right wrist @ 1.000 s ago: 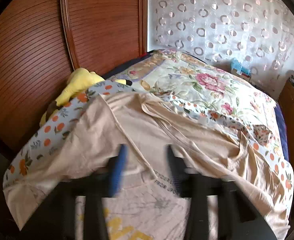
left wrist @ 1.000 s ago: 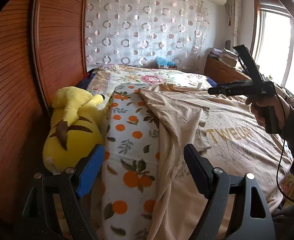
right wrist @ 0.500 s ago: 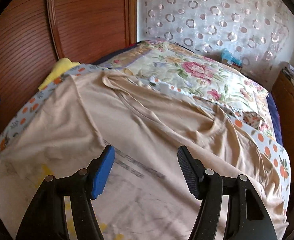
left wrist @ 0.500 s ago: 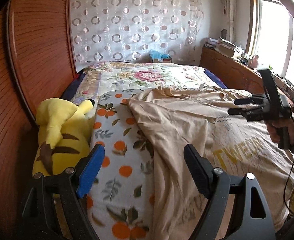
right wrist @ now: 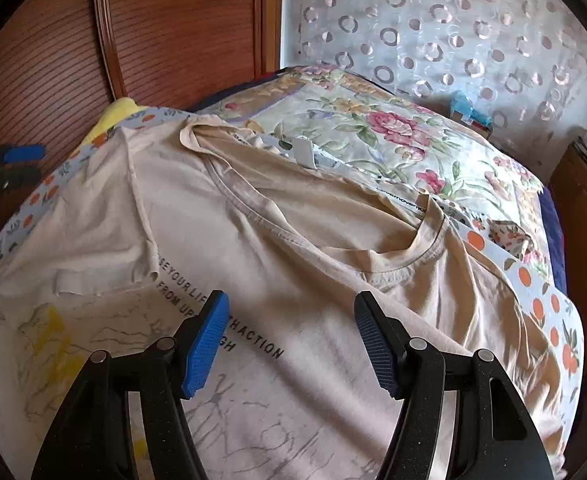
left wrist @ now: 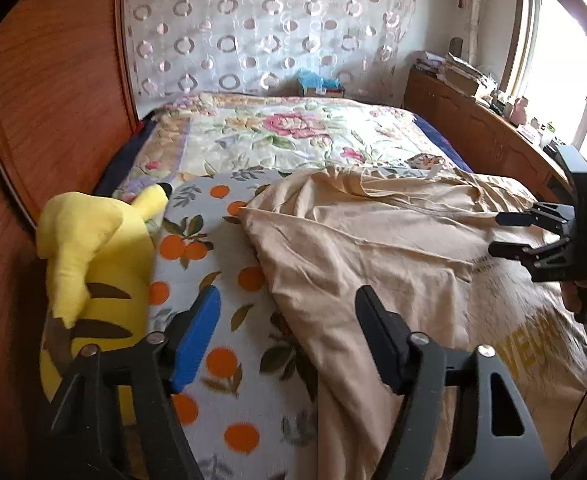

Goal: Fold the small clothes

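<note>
Fingers of my left gripper (left wrist: 285,338) are closing with nothing between them, above the beige T-shirt's (right wrist: 293,248) edge; my right gripper (right wrist: 289,340) hangs half-open, empty, over its print. Closing here risks pinching the orange-print blanket (left wrist: 221,280) underneath too. Since earlier, both grippers have slid across the bed.

Beige T-shirt (right wrist: 293,248) spread over orange-print blanket (right wrist: 549,300), right gripper (right wrist: 291,338) fingers (right wrist: 205,338) apart above it.
</note>
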Tool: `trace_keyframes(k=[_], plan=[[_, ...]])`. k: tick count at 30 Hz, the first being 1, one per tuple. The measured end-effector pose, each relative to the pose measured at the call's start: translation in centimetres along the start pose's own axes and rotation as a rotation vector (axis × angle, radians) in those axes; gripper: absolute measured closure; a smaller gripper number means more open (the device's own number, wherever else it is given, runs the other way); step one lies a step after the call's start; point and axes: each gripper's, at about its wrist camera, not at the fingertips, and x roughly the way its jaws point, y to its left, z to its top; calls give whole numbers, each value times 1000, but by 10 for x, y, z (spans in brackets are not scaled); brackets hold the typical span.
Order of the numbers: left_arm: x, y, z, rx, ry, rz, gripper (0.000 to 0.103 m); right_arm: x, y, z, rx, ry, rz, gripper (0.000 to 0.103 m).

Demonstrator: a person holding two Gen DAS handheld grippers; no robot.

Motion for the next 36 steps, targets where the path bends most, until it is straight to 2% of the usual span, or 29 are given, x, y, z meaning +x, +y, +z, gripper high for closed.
trace_keyframes(k=[4, 6, 11, 16, 22, 23, 25, 28, 32, 36], plan=[[23, 5, 8, -22, 45, -3, 42, 5, -6, -2, 8, 3, 15, 36], [32, 9, 12, -33, 60, -1, 42, 5, -11, -2, 29, -1, 36, 36], [46, 19, 20, -69, 77, -20, 42, 4, -12, -9, 31, -33, 19, 36], [56, 25, 26, -89, 91, -53, 61, 3, -10, -11, 34, -33, 14, 34], [64, 23, 34, -100, 89, -82, 66, 3, -12, -11, 40, -30, 16, 32], [66, 23, 35, -101, 89, -87, 69, 3, -12, -11, 40, -30, 17, 32], [67, 23, 37, -102, 95, -95, 91, 3, -13, -10, 41, -30, 17, 32], [63, 23, 43, -97, 79, -89, 100, 3, -13, -11, 41, -31, 18, 32], [46, 28, 53, -83, 22, -42, 100, 3, -13, -11, 39, -31, 17, 31], [38, 37, 65, -58, -4, 6, 100, 3, -12, -11, 39, -32, 18, 31]])
